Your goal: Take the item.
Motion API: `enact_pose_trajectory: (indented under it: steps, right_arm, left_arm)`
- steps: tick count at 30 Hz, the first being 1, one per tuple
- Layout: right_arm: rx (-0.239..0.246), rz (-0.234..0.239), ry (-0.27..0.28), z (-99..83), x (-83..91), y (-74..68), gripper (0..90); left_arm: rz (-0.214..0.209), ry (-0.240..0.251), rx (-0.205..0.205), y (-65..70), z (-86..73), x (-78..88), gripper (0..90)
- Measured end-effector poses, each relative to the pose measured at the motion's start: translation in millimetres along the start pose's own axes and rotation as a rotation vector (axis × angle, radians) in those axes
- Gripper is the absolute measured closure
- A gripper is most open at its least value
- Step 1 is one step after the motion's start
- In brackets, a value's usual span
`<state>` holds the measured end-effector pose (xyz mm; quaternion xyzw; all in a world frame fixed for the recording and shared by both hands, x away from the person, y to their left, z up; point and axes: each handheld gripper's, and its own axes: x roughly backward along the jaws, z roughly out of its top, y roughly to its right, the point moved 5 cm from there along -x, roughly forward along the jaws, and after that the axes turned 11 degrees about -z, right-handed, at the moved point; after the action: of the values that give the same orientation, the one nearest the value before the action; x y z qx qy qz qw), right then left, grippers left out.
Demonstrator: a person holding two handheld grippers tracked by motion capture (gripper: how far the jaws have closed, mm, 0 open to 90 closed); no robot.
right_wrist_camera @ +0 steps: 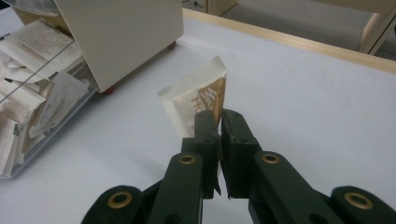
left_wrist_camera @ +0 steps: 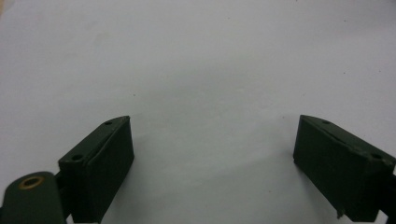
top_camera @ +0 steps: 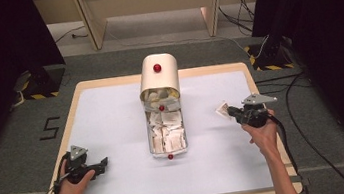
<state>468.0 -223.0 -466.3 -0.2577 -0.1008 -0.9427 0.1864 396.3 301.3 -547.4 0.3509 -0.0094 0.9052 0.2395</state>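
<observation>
Forearms enter low in the high view, one gripper in each hand. Left gripper (top_camera: 99,166) rests low on the near-left of the bench (top_camera: 110,105), well apart from the box (top_camera: 162,109); likely parked while the other hand works. Right gripper (top_camera: 229,111) sits right of the box, jaws pointing left, pinching a sachet (top_camera: 221,108) clear of the surface. The box is centred: a cream rounded hood with a red knob (top_camera: 157,68) at the far end, and a clear tray (top_camera: 153,150) running toward the person, heaped with more white packets. White sheet covers the bench, pale wood showing at its rim.

Left gripper view: jaws spread wide, nothing between them, black pads (left_wrist_camera: 109,170) matte and blocky with small screw holes. Below is only plain white sheet, smooth, a few faint specks.

Right gripper view: jaws pressed together on the sachet's (right_wrist_camera: 196,100) lower corner, so the packet stands upright and slightly tilted above the tips. Held by the edge, probably because it is thin and flat; it looks like glossy paper or foil, white with a brown panel and partial lettering. At left, the tray's (right_wrist_camera: 56,126) clear wall holds crumpled, overlapping packets; the hood (right_wrist_camera: 121,32) looks smooth and hard, on small red feet (right_wrist_camera: 108,90).
</observation>
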Motion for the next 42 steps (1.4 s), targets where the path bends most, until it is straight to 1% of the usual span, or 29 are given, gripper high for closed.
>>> enact_pose_trajectory:
  steps: [10, 19, 22, 33, 35, 36, 37, 38, 39, 40, 42]
  right_arm:
    - [-0.002, -0.001, -0.033, -9.4, -6.3, 1.6, 85.7]
    - [0.021, 0.006, -0.069, -17.0, -13.6, -2.5, 85.3]
    - [0.036, 0.009, -0.087, -20.1, -17.2, -6.0, 85.1]
    - [0.053, 0.021, -0.113, -24.9, -22.2, -11.0, 84.1]
    - [0.054, 0.022, -0.12, -26.1, -23.1, -11.4, 82.7]
    - [0.044, 0.021, -0.126, -26.8, -23.7, -11.2, 80.6]
    - [0.044, 0.021, -0.126, -26.8, -23.7, -11.2, 80.6]
    - [0.037, 0.02, -0.124, -26.2, -23.1, -10.4, 76.8]
    - [0.037, 0.02, -0.124, -26.2, -23.1, -10.4, 76.8]
    - [0.026, 0.014, -0.122, -24.9, -21.6, -9.3, 73.5]
    - [0.024, 0.011, -0.119, -23.9, -20.8, -8.9, 72.3]
  left_arm:
    - [0.0, 0.0, 0.001, 0.1, 0.0, 0.0, 11.3]
    - [0.0, 0.0, 0.001, 0.1, 0.0, 0.0, 11.3]
    - [0.0, 0.002, 0.001, 0.1, 0.0, -0.1, 11.3]
    - [0.0, 0.0, 0.001, 0.1, 0.0, 0.0, 11.3]
    - [0.0, 0.001, 0.001, 0.1, 0.0, 0.0, 11.3]
    - [0.0, 0.0, 0.001, 0.1, 0.0, 0.0, 11.3]
    - [0.0, 0.0, 0.001, 0.1, 0.0, 0.0, 11.3]
    - [0.0, 0.0, 0.001, 0.1, 0.0, 0.0, 11.3]
    - [0.0, 0.0, 0.001, 0.1, 0.0, 0.0, 11.3]
    - [0.001, 0.001, 0.001, 0.1, 0.0, 0.0, 11.3]
    - [0.001, 0.001, 0.001, 0.1, 0.0, -0.1, 11.3]
